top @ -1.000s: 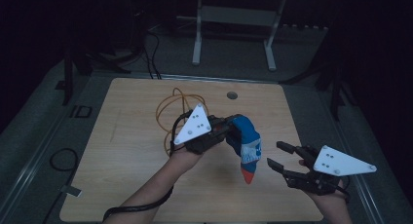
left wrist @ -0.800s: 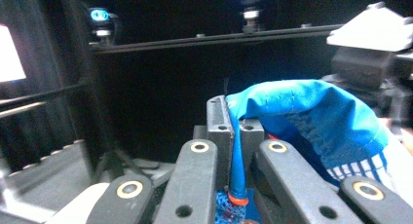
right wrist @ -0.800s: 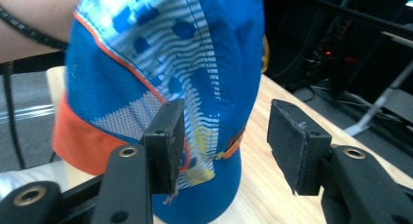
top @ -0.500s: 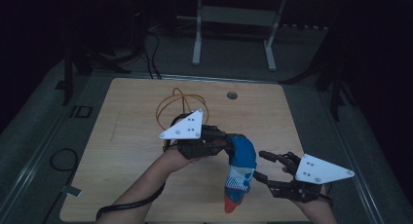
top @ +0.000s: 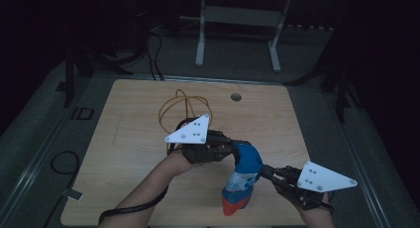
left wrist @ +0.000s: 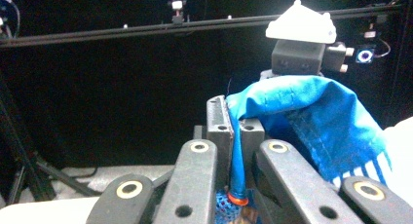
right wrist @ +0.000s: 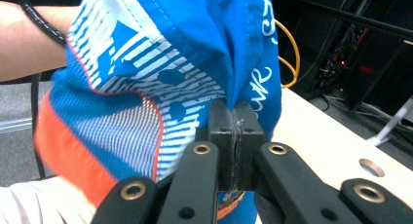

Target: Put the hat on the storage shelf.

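Observation:
A blue garment (top: 242, 181) with white stripes and an orange hem hangs over the table's front edge. My left gripper (top: 236, 151) is shut on its top edge; in the left gripper view the jaws (left wrist: 235, 117) pinch a thin fold of the blue cloth (left wrist: 316, 112). From the right, my right gripper (top: 265, 172) has just been closing, and its pads now press on a fold of the garment (right wrist: 170, 63). The right gripper view has the jaws (right wrist: 235, 118) together with cloth between them. The right gripper's body (left wrist: 298, 58) shows behind the cloth in the left gripper view.
A loop of orange cable (top: 183, 106) lies on the wooden table (top: 129, 134) behind the left gripper. A round hole (top: 236, 96) sits near the table's far edge. A metal stand (top: 237, 20) rises beyond the table. The person's left forearm (right wrist: 24, 44) is close by.
The right gripper came in toward the garment from the right and its open jaws closed on the cloth. The garment now hangs lower, down to the table's front edge.

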`<state>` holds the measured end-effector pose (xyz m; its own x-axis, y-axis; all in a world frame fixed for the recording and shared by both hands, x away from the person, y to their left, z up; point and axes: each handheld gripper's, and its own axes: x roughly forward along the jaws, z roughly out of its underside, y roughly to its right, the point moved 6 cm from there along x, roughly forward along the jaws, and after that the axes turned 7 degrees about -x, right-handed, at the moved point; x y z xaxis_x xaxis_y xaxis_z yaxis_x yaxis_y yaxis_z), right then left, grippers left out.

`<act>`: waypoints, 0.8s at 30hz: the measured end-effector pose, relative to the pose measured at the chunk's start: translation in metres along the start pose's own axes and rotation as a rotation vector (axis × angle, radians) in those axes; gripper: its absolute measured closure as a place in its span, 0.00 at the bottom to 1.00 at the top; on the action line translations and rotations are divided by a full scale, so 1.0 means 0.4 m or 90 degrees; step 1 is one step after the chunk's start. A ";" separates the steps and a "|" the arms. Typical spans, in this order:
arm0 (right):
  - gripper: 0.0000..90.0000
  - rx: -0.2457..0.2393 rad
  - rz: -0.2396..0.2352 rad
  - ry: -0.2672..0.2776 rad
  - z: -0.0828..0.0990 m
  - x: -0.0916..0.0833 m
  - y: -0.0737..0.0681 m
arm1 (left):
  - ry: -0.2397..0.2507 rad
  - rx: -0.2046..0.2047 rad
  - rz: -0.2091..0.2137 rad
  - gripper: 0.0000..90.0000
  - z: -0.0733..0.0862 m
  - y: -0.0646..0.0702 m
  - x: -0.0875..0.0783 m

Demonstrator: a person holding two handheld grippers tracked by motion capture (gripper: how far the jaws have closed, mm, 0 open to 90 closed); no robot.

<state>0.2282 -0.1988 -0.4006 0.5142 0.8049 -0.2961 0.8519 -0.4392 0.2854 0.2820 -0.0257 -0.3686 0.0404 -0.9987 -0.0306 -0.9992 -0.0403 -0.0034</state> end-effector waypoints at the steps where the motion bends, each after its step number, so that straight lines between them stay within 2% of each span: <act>1: 1.00 0.003 0.002 0.001 0.000 -0.001 0.003 | -0.003 0.003 -0.005 0.99 0.002 -0.002 -0.002; 5: 1.00 0.013 0.001 0.006 -0.001 -0.008 0.010 | -0.012 -0.002 -0.019 0.98 0.014 -0.008 -0.010; 11: 1.00 0.019 0.009 0.008 -0.008 -0.023 0.033 | -0.025 0.011 -0.029 0.98 0.014 0.003 -0.018; 13: 1.00 0.020 0.010 0.012 -0.014 -0.026 0.042 | -0.025 0.015 -0.038 0.98 0.016 0.004 -0.019; 15: 1.00 0.018 0.009 0.012 -0.024 -0.026 0.049 | -0.027 0.018 -0.060 0.97 0.018 0.004 -0.020; 17: 1.00 0.012 0.013 0.010 -0.035 -0.028 0.058 | -0.028 0.014 -0.072 0.88 0.019 0.007 -0.024; 18: 1.00 0.011 0.013 0.011 -0.040 -0.029 0.061 | -0.031 0.014 -0.074 0.87 0.019 0.008 -0.026; 19: 1.00 0.008 0.017 0.009 -0.047 -0.030 0.066 | -0.030 0.013 -0.077 0.77 0.019 0.009 -0.029; 20: 1.00 0.008 0.017 0.009 -0.047 -0.030 0.066 | -0.031 0.004 -0.085 0.77 0.019 0.009 -0.032; 21: 1.00 0.004 0.017 0.010 -0.051 -0.030 0.069 | -0.030 -0.004 -0.085 0.73 0.019 0.010 -0.034; 24: 1.00 -0.003 0.024 0.009 -0.062 -0.032 0.080 | -0.022 -0.009 -0.102 0.64 0.019 0.017 -0.040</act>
<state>0.2464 -0.2130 -0.3650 0.5450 0.7929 -0.2727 0.8312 -0.4681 0.3001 0.2744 -0.0097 -0.3758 0.1986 -0.9779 -0.0648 -0.9800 -0.1992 0.0026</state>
